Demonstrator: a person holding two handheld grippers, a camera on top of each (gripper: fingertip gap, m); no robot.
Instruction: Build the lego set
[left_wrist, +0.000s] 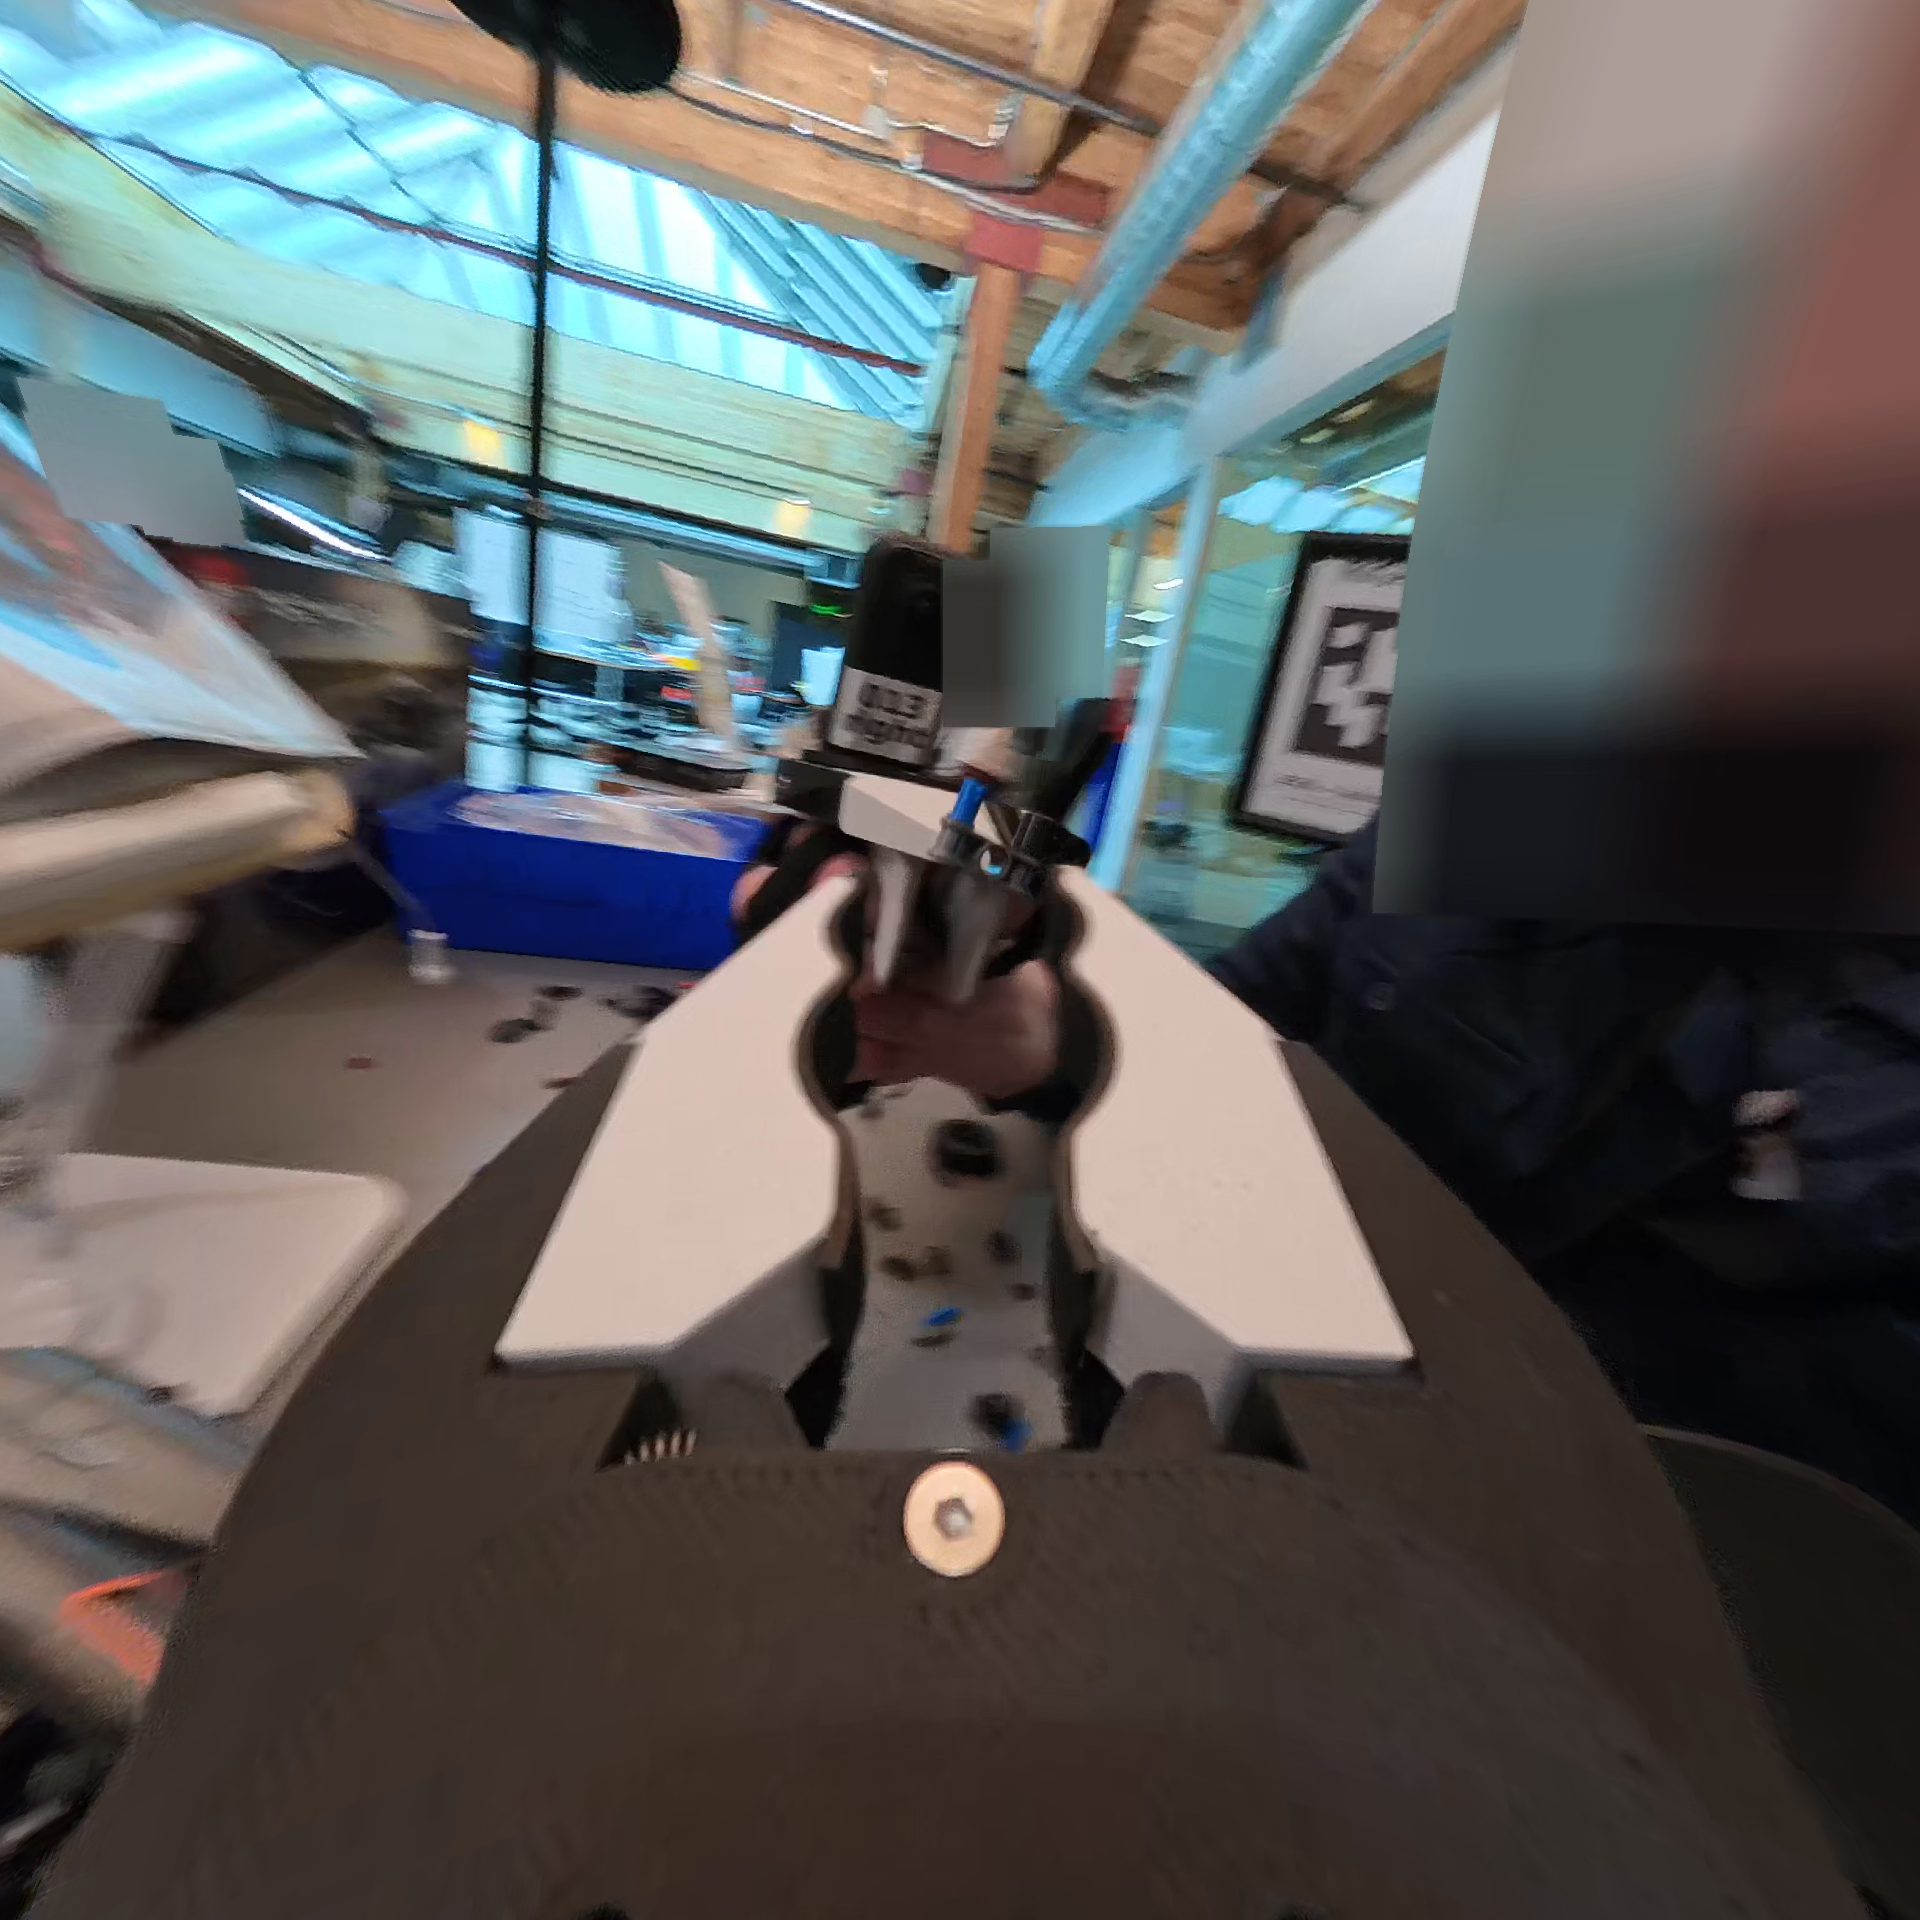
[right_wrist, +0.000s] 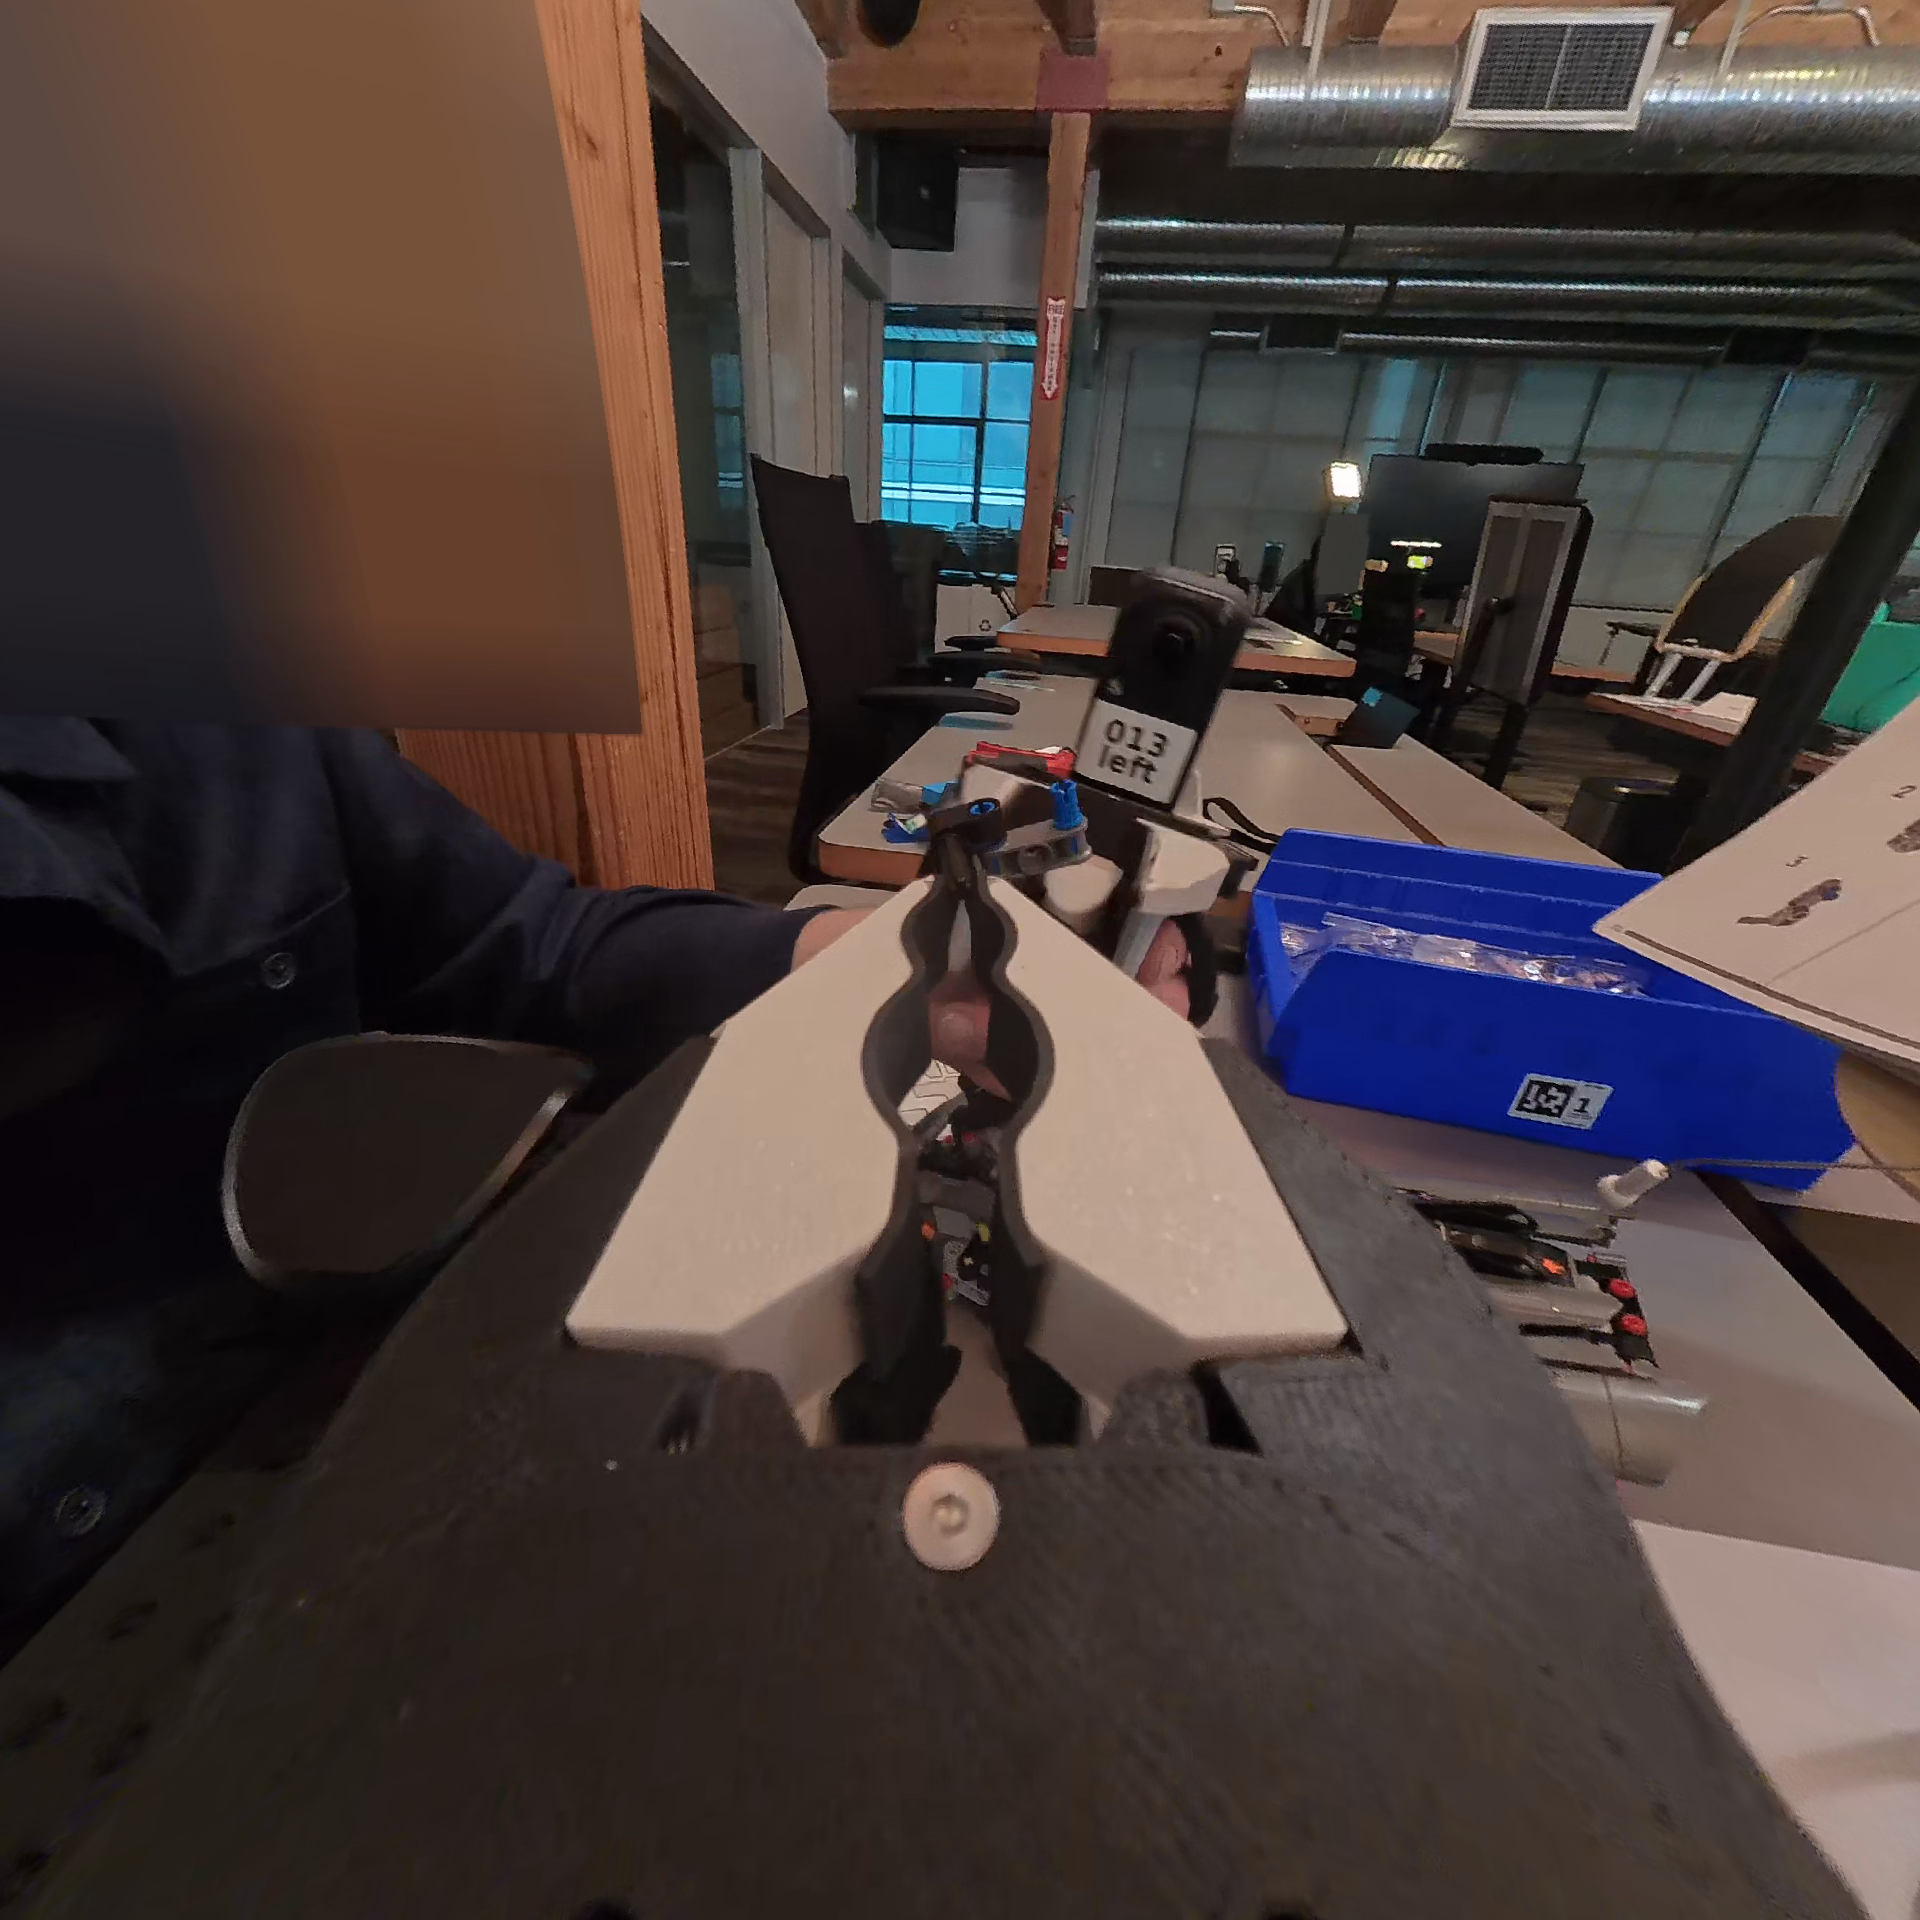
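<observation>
**Tongs.** The right gripper (right_wrist: 956, 899) has its jaws drawn almost together on a thin black piece (right_wrist: 953, 857), which stands up out of the tips toward 12 o'clock. The left gripper (left_wrist: 951, 904) shows a clear gap between its jaws. The views do not settle whether they bear on anything, so its state cannot be told.

**Task item.** A grey beam (right_wrist: 1039, 850) with blue pins is held in the air between the two tools, well above the table (left_wrist: 364, 1060). In the right wrist view it lies at about 2 o'clock from the right tips, just beside the top of the black piece. Whether the two parts touch cannot be told. The beam's long axis runs roughly 9 to 3 o'clock, crosswise to the upright black piece. It sits at the left tool's fingertips, so the left tool is judged the nearer holder.

**Judgement.** The step in hand appears to be joining the black piece to the beam's near end. The move turns on bringing the piece toward 2 o'clock, square to the beam.

**Surroundings.** A blue bin (right_wrist: 1507, 997) lies at 3 o'clock. Loose parts (left_wrist: 935, 1247) lie on the table below.
</observation>
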